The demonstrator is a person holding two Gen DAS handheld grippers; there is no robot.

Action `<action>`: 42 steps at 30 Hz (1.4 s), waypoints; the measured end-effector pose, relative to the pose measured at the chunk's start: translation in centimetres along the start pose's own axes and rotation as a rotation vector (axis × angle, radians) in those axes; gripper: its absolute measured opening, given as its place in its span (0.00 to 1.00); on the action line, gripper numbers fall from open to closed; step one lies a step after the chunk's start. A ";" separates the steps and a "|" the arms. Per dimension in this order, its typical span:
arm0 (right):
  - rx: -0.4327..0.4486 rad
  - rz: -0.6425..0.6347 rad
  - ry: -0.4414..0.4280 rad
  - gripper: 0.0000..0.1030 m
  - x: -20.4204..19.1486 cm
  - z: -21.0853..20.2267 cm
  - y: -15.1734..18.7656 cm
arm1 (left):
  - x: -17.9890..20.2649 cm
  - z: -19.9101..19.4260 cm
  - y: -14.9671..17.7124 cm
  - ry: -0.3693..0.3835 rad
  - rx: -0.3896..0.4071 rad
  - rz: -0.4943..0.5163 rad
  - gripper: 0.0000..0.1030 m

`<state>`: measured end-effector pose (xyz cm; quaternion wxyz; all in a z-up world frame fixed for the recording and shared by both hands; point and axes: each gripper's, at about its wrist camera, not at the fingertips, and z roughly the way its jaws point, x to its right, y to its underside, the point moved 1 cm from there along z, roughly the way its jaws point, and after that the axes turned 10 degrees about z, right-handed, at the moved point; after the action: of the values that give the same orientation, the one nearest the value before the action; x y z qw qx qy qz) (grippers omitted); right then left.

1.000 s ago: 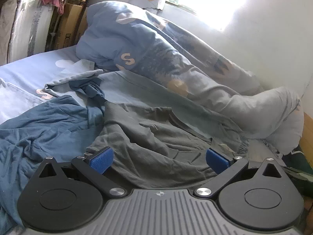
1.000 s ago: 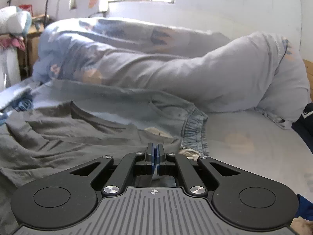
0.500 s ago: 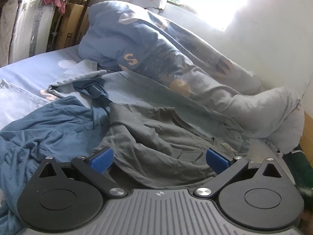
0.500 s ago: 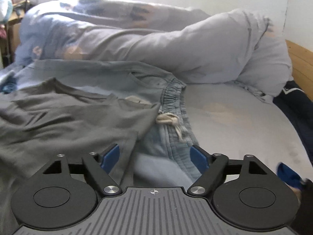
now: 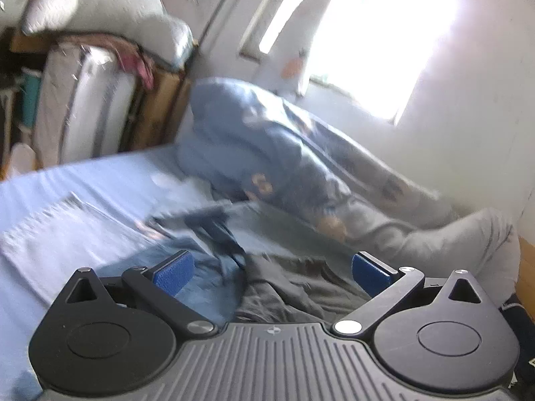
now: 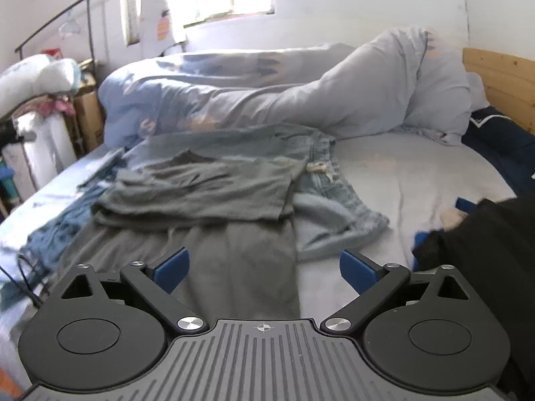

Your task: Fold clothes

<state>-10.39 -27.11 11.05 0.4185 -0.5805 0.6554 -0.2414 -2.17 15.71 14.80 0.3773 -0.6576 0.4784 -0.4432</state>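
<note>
A dark grey T-shirt (image 6: 207, 193) lies on the bed, its top part folded back over the lower part. It also shows in the left wrist view (image 5: 301, 287). Light blue jeans (image 6: 331, 200) lie under and to the right of it. A blue garment (image 5: 200, 287) lies crumpled at its left, also in the right wrist view (image 6: 63, 227). My left gripper (image 5: 271, 272) is open and empty above the shirt's edge. My right gripper (image 6: 264, 269) is open and empty, raised above the shirt's lower part.
A rumpled blue-grey duvet (image 6: 284, 93) lies along the wall behind the clothes. A wooden headboard (image 6: 501, 77) and dark navy cloth (image 6: 498, 143) are at the right. Stacked bedding and boxes (image 5: 87, 107) stand beyond the bed's left side. A dark sleeve (image 6: 485, 244) shows at right.
My right gripper opened, let go of the grey shirt and pulled back and up. My left gripper, open throughout, lifted and tilted up; its view is blurred by motion.
</note>
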 end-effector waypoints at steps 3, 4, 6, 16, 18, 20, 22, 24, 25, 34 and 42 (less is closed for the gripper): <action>-0.002 -0.011 0.003 0.95 -0.1 -2.2 1.5 | -0.9 -3.2 0.6 -0.041 0.051 0.004 1.00; -0.005 -0.008 0.002 0.95 -0.1 -2.8 1.9 | -1.2 -4.3 1.0 -0.062 0.064 0.014 1.00; -0.018 0.012 -0.026 0.95 0.1 -4.0 2.4 | -1.6 -6.5 1.6 -0.095 0.090 0.043 1.00; 0.045 -0.002 -0.134 0.99 0.0 -7.7 6.9 | -3.0 -11.9 3.4 -0.139 0.012 0.152 1.00; 0.072 0.028 -0.127 1.00 0.1 -7.3 8.6 | -3.2 -11.6 4.9 -0.085 -0.029 0.145 1.00; 0.058 0.024 -0.116 1.00 -0.6 -6.7 10.2 | -3.3 -11.2 6.6 -0.038 -0.062 0.147 1.00; 0.065 -0.058 -0.107 1.00 -2.0 -6.5 11.4 | -3.3 -10.8 8.5 -0.008 -0.083 0.165 1.00; 0.115 -0.172 -0.118 1.00 -3.7 -6.6 12.3 | -3.5 -10.6 10.0 0.001 -0.105 0.158 1.00; 0.141 -0.220 -0.131 1.00 -4.5 -6.7 12.8 | -3.6 -10.6 10.7 0.004 -0.117 0.153 1.00; 0.101 -0.575 -0.129 1.00 -9.2 -4.9 17.2 | -4.6 -9.9 14.5 -0.033 -0.185 0.121 1.00; 0.108 -0.608 -0.111 1.00 -8.9 -5.7 18.1 | -6.6 -9.6 17.4 0.037 -0.298 -0.047 1.00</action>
<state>-25.48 -15.69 1.93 0.3925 -0.7393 0.4140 -0.3579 -17.30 16.94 0.44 0.2561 -0.7090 0.5303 -0.3881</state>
